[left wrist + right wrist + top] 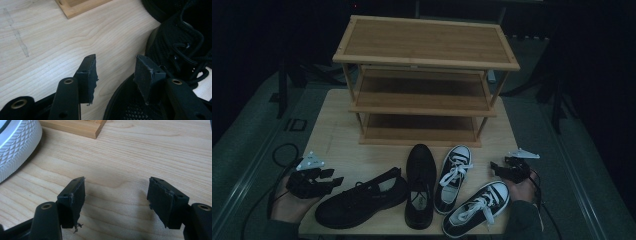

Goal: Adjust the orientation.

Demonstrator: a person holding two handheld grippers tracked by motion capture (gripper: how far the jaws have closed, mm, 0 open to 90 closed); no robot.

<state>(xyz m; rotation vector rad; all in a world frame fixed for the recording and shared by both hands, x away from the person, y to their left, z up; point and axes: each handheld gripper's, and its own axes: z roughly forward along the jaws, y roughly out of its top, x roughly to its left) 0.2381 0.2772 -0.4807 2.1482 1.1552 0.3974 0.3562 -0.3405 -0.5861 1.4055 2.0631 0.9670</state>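
A pale wooden table point(337, 130) with clear grain stands in a very dim room, its far surroundings falling away into near-black. Grey floor point(247, 135) spreads to either side of it (lighter bands run along it at left and right), and dark stand legs point(282, 90) rise from the floor at the left and at the right point(557, 100). A black cable point(282, 150) loops on the floor by the table's left edge.

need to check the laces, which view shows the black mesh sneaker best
The left gripper view: the black mesh sneaker sits close beside the open left gripper, so mesh and laces read clearly. The high view shows the whole sneaker, small and dark. The right gripper view looks at bare table.
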